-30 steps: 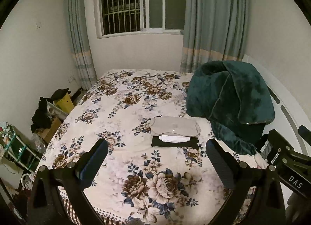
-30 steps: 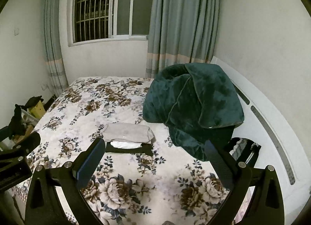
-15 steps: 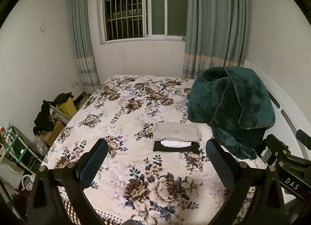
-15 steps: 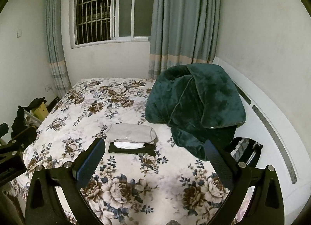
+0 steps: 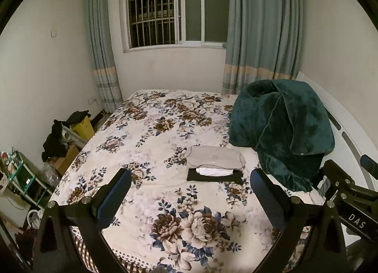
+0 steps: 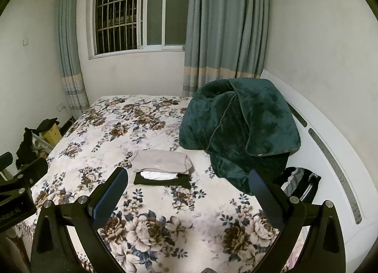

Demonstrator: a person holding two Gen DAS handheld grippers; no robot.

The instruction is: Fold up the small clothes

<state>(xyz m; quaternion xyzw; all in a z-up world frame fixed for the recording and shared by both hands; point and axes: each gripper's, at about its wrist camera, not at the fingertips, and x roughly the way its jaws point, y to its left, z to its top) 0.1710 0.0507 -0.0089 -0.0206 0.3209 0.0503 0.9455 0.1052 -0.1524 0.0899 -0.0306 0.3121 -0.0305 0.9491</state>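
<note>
Pulling back and lifting, both wrist views now take in more wall and window than a second ago, while the stack of folded clothes [image 5: 215,165] sits smaller on the floral bed [image 5: 151,131] — a sign, probably, that this round of folding is done. The left gripper [image 5: 190,192] and right gripper [image 6: 189,192] hang above the bed's near edge, fingers spread wide, holding nothing. The stack lies toward the bed's right side, just beside a heaped green blanket [image 5: 283,129]: a beige piece [image 6: 161,160] on top, white [image 6: 157,175] in the middle, black [image 6: 163,181] beneath. Its long axis runs left to right, parallel to the near edge, with the layered edges facing the cameras.
</note>
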